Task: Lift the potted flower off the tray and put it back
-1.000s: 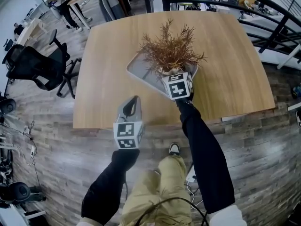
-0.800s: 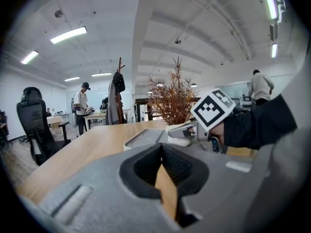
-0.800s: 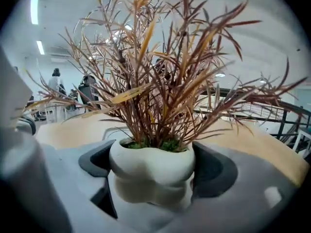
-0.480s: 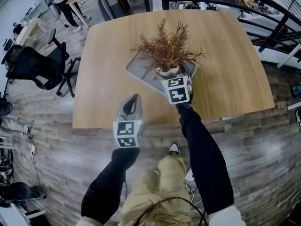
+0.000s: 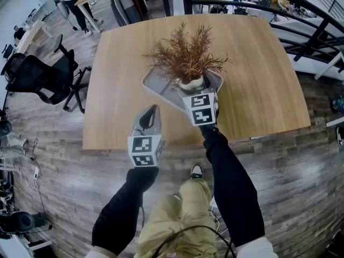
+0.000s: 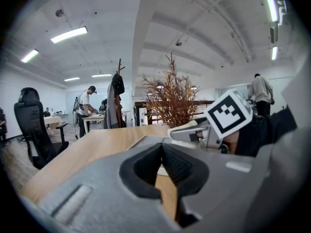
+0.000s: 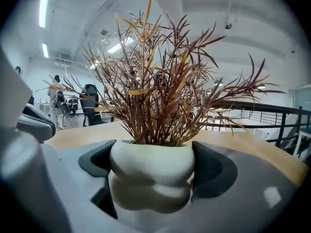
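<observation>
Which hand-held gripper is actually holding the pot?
The right hand-held gripper: its jaws clamp the potted flower by its pot, on both sides. The left hand-held gripper is shut on nothing, away from the tray.

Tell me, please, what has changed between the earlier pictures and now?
The right gripper, shut on the potted plant throughout, has drawn slightly toward the person. The plant looks larger in the head view, so it seems to be rising off the tray. The left gripper, shut and empty, and the tray stayed put.
</observation>
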Demonstrator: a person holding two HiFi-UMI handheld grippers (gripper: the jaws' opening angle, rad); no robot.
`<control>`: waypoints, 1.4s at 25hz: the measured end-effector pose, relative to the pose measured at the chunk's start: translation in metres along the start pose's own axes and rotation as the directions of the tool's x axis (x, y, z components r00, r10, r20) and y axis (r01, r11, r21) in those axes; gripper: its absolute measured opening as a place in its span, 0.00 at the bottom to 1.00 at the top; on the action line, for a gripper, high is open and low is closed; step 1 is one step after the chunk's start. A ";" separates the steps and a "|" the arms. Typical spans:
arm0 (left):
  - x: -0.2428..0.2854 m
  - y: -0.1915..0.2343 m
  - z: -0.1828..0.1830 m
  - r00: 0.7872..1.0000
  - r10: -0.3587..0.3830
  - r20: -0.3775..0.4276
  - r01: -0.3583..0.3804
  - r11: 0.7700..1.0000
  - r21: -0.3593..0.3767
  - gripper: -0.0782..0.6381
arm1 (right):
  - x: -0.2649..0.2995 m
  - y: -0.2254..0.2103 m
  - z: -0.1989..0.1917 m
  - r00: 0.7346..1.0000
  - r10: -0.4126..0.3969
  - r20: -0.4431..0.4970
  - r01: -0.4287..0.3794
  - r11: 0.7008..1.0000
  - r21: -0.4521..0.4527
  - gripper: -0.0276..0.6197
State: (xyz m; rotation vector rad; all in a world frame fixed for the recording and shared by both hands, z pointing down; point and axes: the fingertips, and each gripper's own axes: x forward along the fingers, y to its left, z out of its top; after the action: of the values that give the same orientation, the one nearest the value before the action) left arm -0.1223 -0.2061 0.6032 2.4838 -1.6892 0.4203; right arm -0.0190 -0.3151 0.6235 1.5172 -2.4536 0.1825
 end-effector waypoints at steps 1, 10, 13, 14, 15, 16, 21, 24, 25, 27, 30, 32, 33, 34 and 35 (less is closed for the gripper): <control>-0.002 0.002 -0.002 1.000 0.001 0.000 -0.001 1.000 0.000 0.11 | -0.002 0.003 0.002 1.000 -0.002 0.010 0.002 1.000 -0.003 0.80; 0.003 0.011 0.020 1.000 0.009 0.011 -0.009 1.000 -0.010 0.11 | -0.016 0.007 0.036 0.997 -0.006 0.071 0.008 1.000 -0.022 0.80; 0.002 0.010 0.029 1.000 0.010 0.010 -0.010 1.000 -0.014 0.11 | -0.026 0.006 0.049 0.996 -0.012 0.090 0.014 1.000 -0.020 0.80; 0.001 0.012 0.031 1.000 0.011 0.008 -0.011 1.000 -0.014 0.11 | -0.030 0.008 0.054 0.995 -0.014 0.097 0.016 1.000 -0.016 0.80; 0.000 0.014 0.034 1.000 0.012 0.007 -0.012 1.000 -0.013 0.11 | -0.034 0.010 0.060 0.994 -0.017 0.105 0.019 1.000 -0.013 0.80; -0.001 0.015 0.039 1.000 0.012 0.009 -0.012 1.000 -0.013 0.11 | -0.038 0.011 0.067 0.994 -0.020 0.112 0.022 1.000 -0.011 0.80; -0.002 0.013 0.088 0.999 -0.005 0.048 0.006 1.000 -0.023 0.11 | -0.060 0.008 0.106 0.990 -0.039 0.138 0.041 0.999 -0.009 0.80; -0.001 0.007 0.120 0.997 -0.022 0.077 0.025 0.999 -0.037 0.11 | -0.074 -0.001 0.131 0.987 -0.055 0.153 0.057 0.998 -0.013 0.80; -0.001 0.005 0.130 0.996 -0.026 0.083 0.029 0.999 -0.039 0.11 | -0.079 -0.004 0.139 0.986 -0.060 0.157 0.063 0.998 -0.016 0.80; -0.002 0.002 0.146 0.996 -0.031 0.087 0.034 0.999 -0.037 0.11 | -0.089 -0.010 0.156 0.983 -0.073 0.166 0.077 0.997 -0.021 0.80; -0.004 0.000 0.167 0.997 -0.031 0.076 0.034 0.999 -0.039 0.11 | -0.104 -0.019 0.181 0.979 -0.094 0.183 0.099 0.995 -0.022 0.80; -0.004 -0.002 0.183 0.996 -0.035 0.076 0.039 0.998 -0.047 0.11 | -0.114 -0.025 0.198 0.976 -0.107 0.188 0.112 0.994 -0.017 0.80; -0.005 -0.004 0.192 0.996 -0.039 0.081 0.043 0.998 -0.049 0.11 | -0.119 -0.027 0.207 0.975 -0.113 0.193 0.118 0.993 -0.015 0.80; -0.006 -0.005 0.201 0.995 -0.042 0.087 0.046 0.998 -0.050 0.11 | -0.124 -0.030 0.217 0.973 -0.117 0.198 0.122 0.992 -0.012 0.80; -0.006 -0.007 0.211 0.995 -0.045 0.095 0.050 0.998 -0.050 0.11 | -0.128 -0.032 0.227 0.971 -0.122 0.206 0.126 0.992 -0.009 0.80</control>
State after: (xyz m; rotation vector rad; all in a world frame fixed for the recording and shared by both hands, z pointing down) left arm -0.0831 -0.2492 0.4002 2.5369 -1.6477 0.2554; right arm 0.0310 -0.2723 0.3686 1.7528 -2.4929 -0.0258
